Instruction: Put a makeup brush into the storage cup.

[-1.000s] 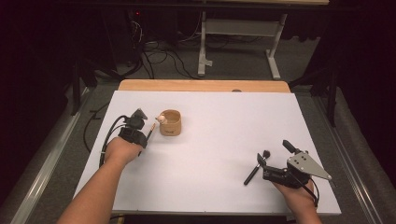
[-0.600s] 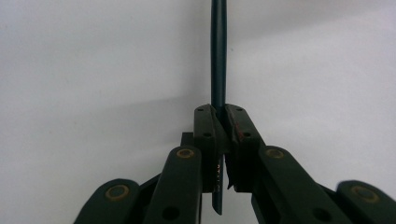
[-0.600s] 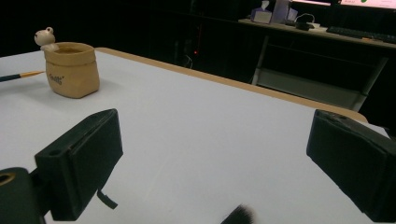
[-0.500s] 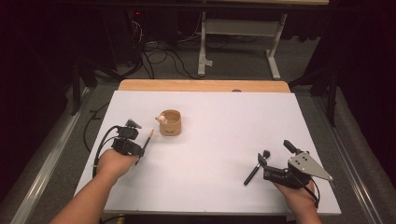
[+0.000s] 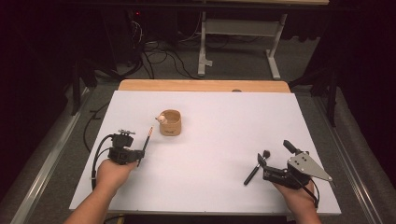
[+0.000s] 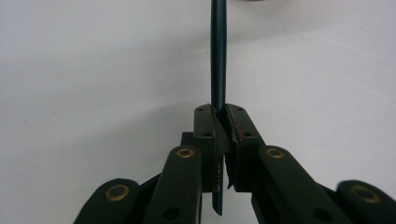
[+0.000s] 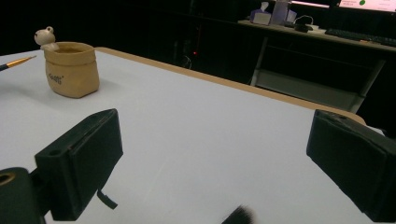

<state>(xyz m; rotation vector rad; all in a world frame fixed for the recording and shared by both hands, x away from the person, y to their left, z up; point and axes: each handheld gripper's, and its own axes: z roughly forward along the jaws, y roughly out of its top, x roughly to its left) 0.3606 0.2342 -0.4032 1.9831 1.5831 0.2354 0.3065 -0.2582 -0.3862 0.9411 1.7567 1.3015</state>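
Note:
A tan cup (image 5: 171,123) with a small figurine (image 5: 161,118) on its rim stands left of the middle of the white table (image 5: 215,116). My left gripper (image 5: 138,159) is near the table's left front and is shut on a thin dark brush (image 5: 146,139). The brush's orange tip points toward the cup and stays apart from it. In the left gripper view the jaws clamp the dark shaft (image 6: 218,56), which runs straight ahead. My right gripper (image 5: 274,151) rests open at the front right. A black brush (image 5: 254,171) lies on the table by its left jaw, with its bristles (image 7: 238,215) just below the gap.
The right gripper view shows the cup (image 7: 72,70) far to the left, with the orange brush tip (image 7: 18,61) beside it. A wooden edge (image 5: 205,85) borders the table's far side. Cables and a metal stand are on the floor beyond.
My left gripper has drawn back from the cup toward the front left, carrying the thin brush with it. The right gripper and the black brush have stayed put.

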